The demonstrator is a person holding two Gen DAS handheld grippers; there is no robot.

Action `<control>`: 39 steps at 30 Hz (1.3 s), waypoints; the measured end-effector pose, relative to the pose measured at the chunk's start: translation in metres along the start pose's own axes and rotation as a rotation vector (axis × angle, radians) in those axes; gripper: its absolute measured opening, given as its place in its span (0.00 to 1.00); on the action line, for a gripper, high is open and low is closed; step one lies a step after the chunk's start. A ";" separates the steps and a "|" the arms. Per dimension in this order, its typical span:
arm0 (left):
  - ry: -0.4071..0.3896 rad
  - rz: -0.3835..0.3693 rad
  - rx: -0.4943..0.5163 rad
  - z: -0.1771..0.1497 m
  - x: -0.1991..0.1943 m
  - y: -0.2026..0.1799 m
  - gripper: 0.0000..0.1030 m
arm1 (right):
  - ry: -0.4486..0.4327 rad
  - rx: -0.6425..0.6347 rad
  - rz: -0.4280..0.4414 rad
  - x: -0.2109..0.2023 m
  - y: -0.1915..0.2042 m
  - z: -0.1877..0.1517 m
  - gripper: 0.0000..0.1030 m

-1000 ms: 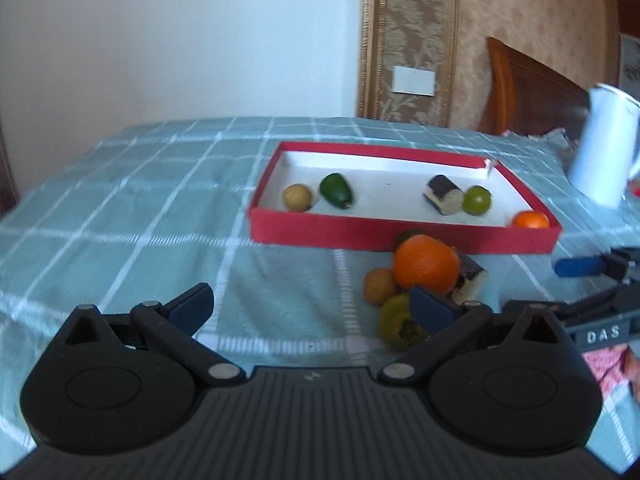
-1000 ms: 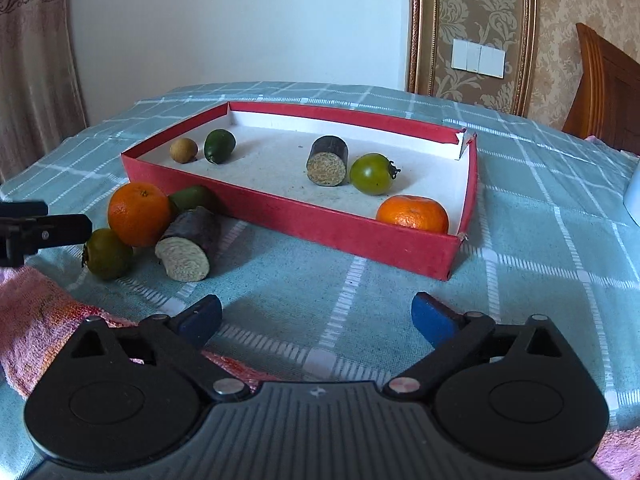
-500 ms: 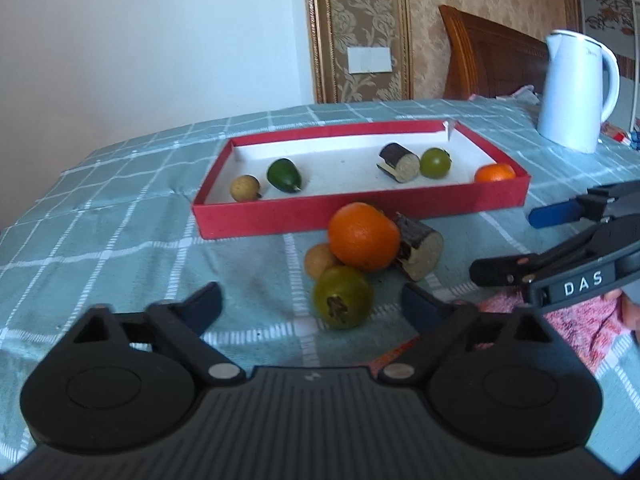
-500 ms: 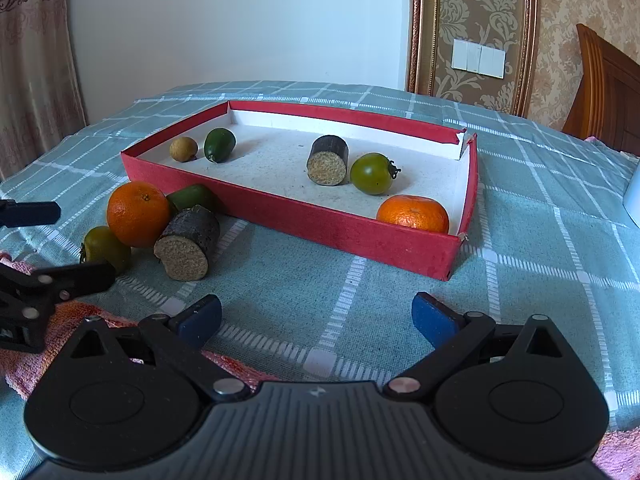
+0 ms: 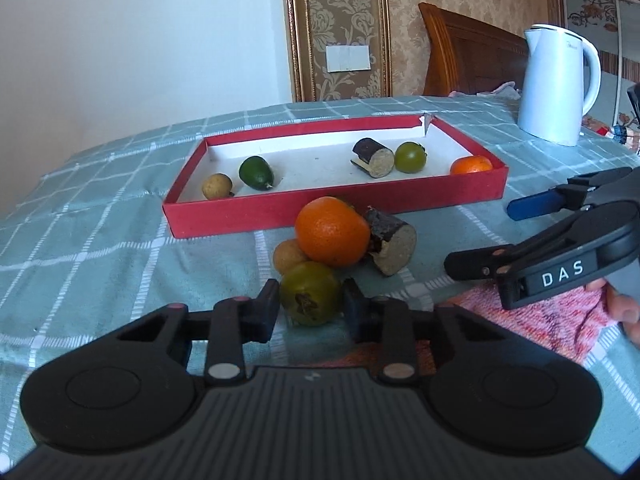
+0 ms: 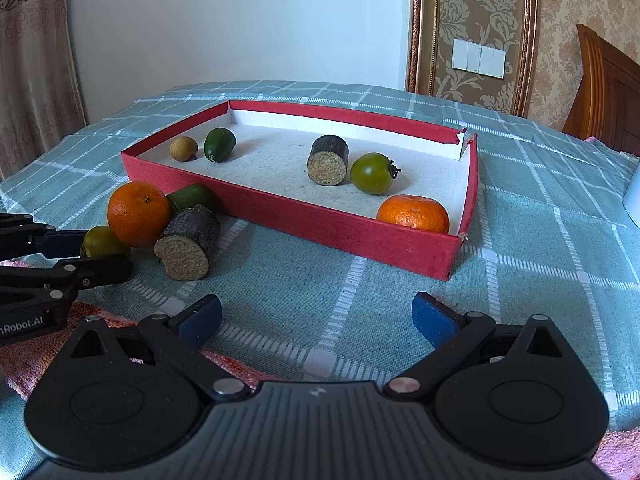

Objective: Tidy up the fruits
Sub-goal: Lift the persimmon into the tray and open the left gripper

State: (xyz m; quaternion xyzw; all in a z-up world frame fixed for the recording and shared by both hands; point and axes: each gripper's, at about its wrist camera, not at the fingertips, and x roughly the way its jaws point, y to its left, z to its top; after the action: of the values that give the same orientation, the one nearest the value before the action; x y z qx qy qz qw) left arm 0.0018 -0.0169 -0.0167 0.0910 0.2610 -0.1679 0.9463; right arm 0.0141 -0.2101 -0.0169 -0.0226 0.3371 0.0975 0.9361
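Observation:
My left gripper [image 5: 310, 310] is shut on a green tomato [image 5: 310, 298] at the front of a fruit pile on the table. Behind it lie an orange [image 5: 332, 231], a small brown fruit [image 5: 289, 256] and a dark cut cane piece [image 5: 390, 246]. A green fruit [image 6: 191, 197] lies behind the pile, against the red tray [image 6: 320, 226]. The tray holds a brown fruit, a green fruit, a cane piece, a green tomato [image 6: 373, 173] and an orange [image 6: 413, 214]. My right gripper [image 6: 316, 318] is open and empty above the cloth.
A white kettle [image 5: 558, 84] stands on the table right of the tray. A pink knitted cloth [image 5: 540, 314] lies at the front edge under the right gripper. The table has a teal checked cover [image 6: 540, 200]. A wooden headboard stands behind.
My left gripper moved forward to the pile and its fingers closed around the green tomato. The right gripper stayed still and open.

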 end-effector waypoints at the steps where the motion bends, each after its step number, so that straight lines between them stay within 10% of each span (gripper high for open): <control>1: -0.003 0.007 -0.006 0.000 -0.002 0.000 0.29 | 0.000 0.000 0.000 0.000 0.000 0.000 0.99; 16: -0.066 0.047 -0.042 0.020 -0.022 0.024 0.29 | 0.000 0.000 0.000 0.000 0.000 0.000 0.99; 39: -0.030 0.047 -0.049 0.081 0.059 0.036 0.30 | 0.000 -0.001 -0.001 0.000 0.000 0.000 1.00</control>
State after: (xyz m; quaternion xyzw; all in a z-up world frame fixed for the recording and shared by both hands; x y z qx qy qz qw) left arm 0.0999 -0.0201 0.0238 0.0712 0.2488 -0.1406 0.9556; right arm 0.0141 -0.2099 -0.0170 -0.0229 0.3371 0.0973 0.9362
